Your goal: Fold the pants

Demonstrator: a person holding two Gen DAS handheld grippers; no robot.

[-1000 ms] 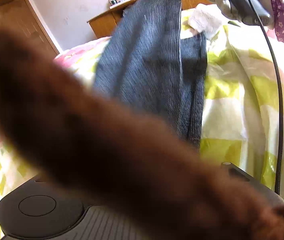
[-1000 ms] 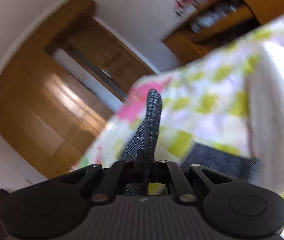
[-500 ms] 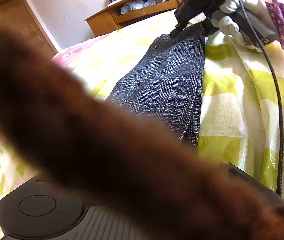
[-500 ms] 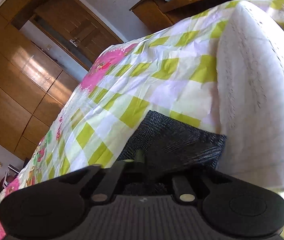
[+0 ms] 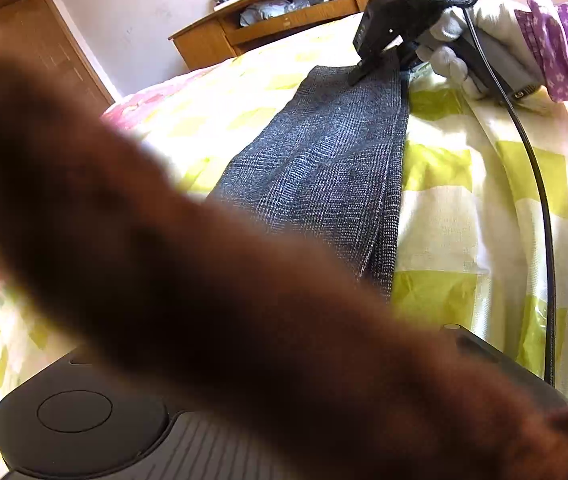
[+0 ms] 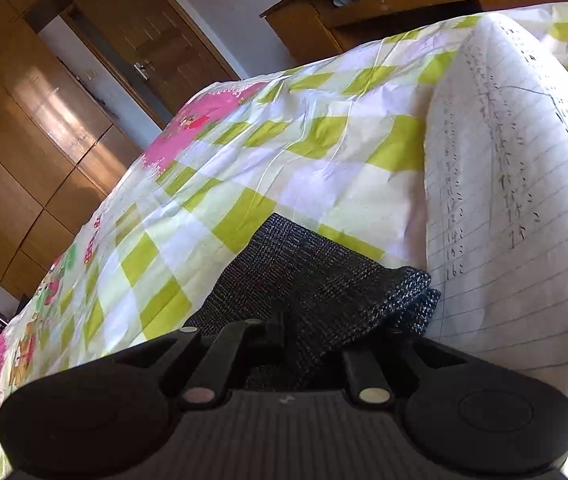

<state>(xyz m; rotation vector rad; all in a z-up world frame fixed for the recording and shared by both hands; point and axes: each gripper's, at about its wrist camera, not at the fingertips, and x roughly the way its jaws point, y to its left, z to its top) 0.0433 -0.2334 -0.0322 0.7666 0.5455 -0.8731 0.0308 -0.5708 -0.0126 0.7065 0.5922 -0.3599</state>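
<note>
The grey checked pants (image 5: 324, 168) lie stretched out as a long strip on the yellow-green checked bedsheet (image 5: 464, 208). My right gripper (image 5: 376, 64) rests low on the far end of the pants, held by a gloved hand. In the right wrist view the pants' end (image 6: 324, 280) bunches between its fingers, which stand a little apart. In the left wrist view a blurred brown fuzzy fabric (image 5: 164, 240) covers the left gripper's fingers, so its state is hidden.
A white lined cloth or pillow (image 6: 516, 200) lies right beside the pants' far end. A wooden shelf unit (image 5: 284, 20) and wardrobe doors (image 6: 44, 120) stand beyond the bed. A black cable (image 5: 540, 220) trails across the sheet.
My right gripper has lowered the lifted pants end down onto the bed, and the strip now lies flat. Its fingers have spread a little. The left view is unchanged.
</note>
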